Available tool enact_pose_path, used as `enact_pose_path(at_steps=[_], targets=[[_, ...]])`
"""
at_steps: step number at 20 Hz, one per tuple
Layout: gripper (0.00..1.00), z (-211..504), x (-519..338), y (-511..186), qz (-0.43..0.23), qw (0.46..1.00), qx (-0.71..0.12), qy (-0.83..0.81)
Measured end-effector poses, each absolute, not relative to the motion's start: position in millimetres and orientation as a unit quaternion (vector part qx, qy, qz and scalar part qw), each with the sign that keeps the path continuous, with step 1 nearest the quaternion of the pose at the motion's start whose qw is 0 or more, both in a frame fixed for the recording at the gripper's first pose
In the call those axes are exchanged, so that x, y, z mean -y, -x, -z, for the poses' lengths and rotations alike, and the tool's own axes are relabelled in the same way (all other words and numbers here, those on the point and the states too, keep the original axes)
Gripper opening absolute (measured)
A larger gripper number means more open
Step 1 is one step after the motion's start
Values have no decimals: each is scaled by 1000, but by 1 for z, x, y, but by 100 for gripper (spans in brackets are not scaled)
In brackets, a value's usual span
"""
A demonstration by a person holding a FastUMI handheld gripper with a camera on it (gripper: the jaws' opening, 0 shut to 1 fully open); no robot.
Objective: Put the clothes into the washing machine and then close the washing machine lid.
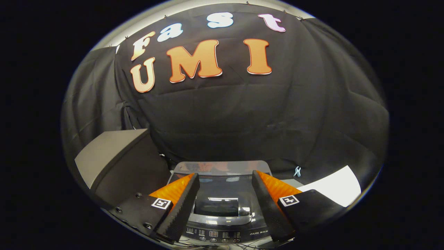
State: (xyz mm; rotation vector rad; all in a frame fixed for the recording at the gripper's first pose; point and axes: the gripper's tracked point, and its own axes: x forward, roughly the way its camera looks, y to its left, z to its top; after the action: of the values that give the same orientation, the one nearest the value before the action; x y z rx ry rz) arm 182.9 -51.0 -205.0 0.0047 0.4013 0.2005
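A small top-loading washing machine (pixel 222 205) stands below and between my fingers, its control panel (pixel 222 235) nearest to me. Its dark glass lid (pixel 222 187) seems to lie flat on the machine and mirrors the wall behind. My gripper (pixel 225 174) hovers just above the machine, open, with a wide gap and nothing between the fingers. One finger (pixel 180 205) lies over the left side of the lid and the other finger (pixel 272 205) over its right side.
A grey slanted panel or box (pixel 111 156) rises to the left of the machine. A white sheet (pixel 334 187) lies to the right, with a small pale blue clip (pixel 297 171) near the black cloth wall behind.
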Motion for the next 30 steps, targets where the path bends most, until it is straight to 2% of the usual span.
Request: enact_pose_path(at_steps=[17, 30], targets=[[97, -12, 106, -145, -77, 996, -48, 22], [97, -69, 131, -115, -62, 998, 3, 18]])
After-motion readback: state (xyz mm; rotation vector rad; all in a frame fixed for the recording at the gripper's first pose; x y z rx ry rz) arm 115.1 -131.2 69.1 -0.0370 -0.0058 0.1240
